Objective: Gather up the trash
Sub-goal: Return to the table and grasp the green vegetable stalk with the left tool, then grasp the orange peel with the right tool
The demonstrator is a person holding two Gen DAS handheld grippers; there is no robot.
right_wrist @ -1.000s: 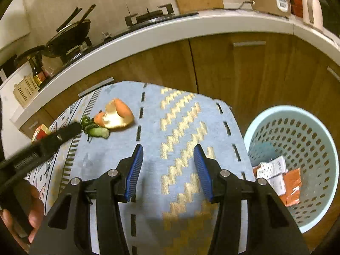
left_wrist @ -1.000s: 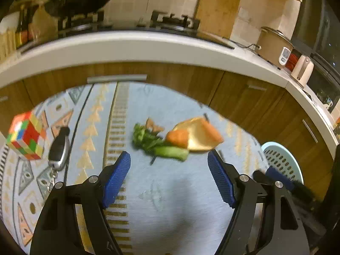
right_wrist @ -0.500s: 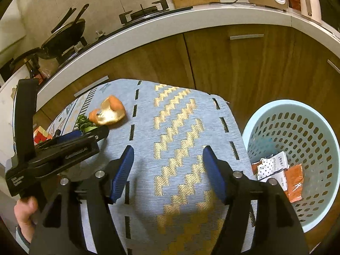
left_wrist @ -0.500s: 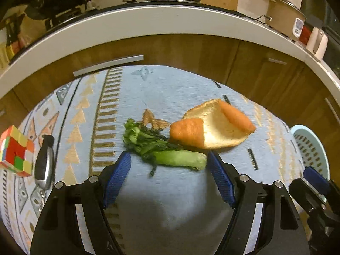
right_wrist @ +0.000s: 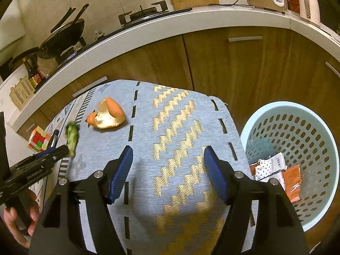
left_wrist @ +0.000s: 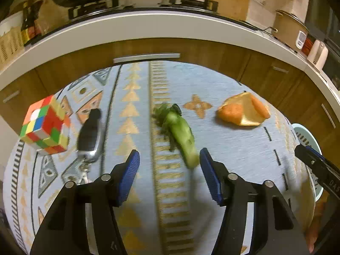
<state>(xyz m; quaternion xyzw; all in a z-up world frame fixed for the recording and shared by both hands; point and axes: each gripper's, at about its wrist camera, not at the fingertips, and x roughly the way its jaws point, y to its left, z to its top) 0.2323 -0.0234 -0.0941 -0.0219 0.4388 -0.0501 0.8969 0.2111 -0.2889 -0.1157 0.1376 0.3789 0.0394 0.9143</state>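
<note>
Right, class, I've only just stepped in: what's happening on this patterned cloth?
A person with two handheld grippers is clearing trash. The open left gripper is at the green vegetable stalk, nothing gripped. The orange peel lies on the blue patterned cloth. The open right gripper holds nothing. Wrappers sit in the pale blue perforated basket.

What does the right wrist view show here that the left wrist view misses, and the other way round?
Only the right wrist view shows inside the basket: paper and orange wrappers at the bottom. It also shows the person's hand holding the left gripper.

Only the left wrist view shows the keys attached to the car key, and the left gripper's open fingers just short of the vegetable scrap.

Both show the orange peel, the vegetable scrap, the puzzle cube and the patterned cloth.
</note>
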